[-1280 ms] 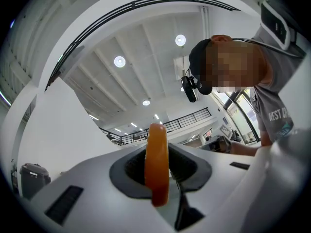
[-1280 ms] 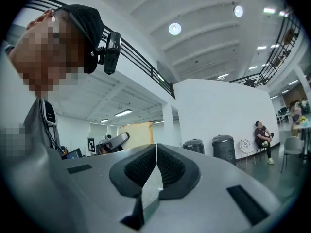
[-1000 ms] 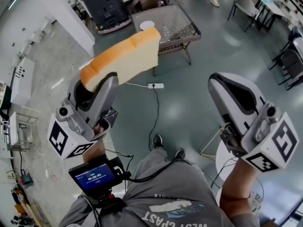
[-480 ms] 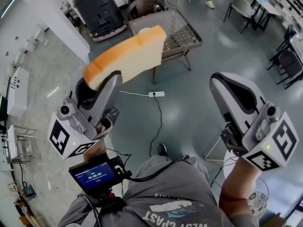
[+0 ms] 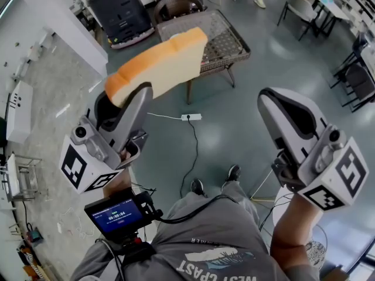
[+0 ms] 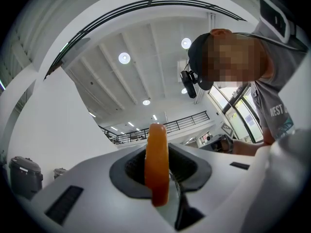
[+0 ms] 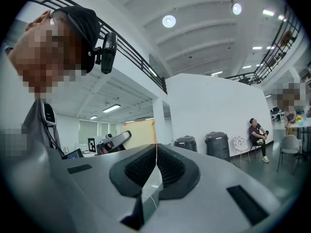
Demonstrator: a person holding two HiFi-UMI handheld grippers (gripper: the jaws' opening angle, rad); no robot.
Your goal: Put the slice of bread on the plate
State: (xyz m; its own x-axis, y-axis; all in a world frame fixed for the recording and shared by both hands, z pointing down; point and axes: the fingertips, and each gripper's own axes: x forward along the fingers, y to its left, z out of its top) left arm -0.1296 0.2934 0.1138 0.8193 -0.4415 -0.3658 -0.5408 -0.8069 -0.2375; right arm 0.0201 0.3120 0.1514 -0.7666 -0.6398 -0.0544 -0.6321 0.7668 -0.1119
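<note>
A slice of bread with an orange-brown crust sticks up and away from my left gripper, which is shut on its lower end and held in the air. In the left gripper view the bread shows edge-on, pinched between the dark pads. Level with it on the right, my right gripper is shut with nothing in it; its pads meet in the right gripper view. That view also shows the bread off to the left. The plate is hidden behind the bread in the head view.
A wicker table with a mesh top stands ahead on the grey floor. Black bins stand at the back left, and chairs at the right. A power strip and its cable lie on the floor. A person sits far off.
Both grippers and the person's feet have moved forward, so the wicker table lies nearer. The bread stays pinched in the left gripper; the right gripper stays shut.
</note>
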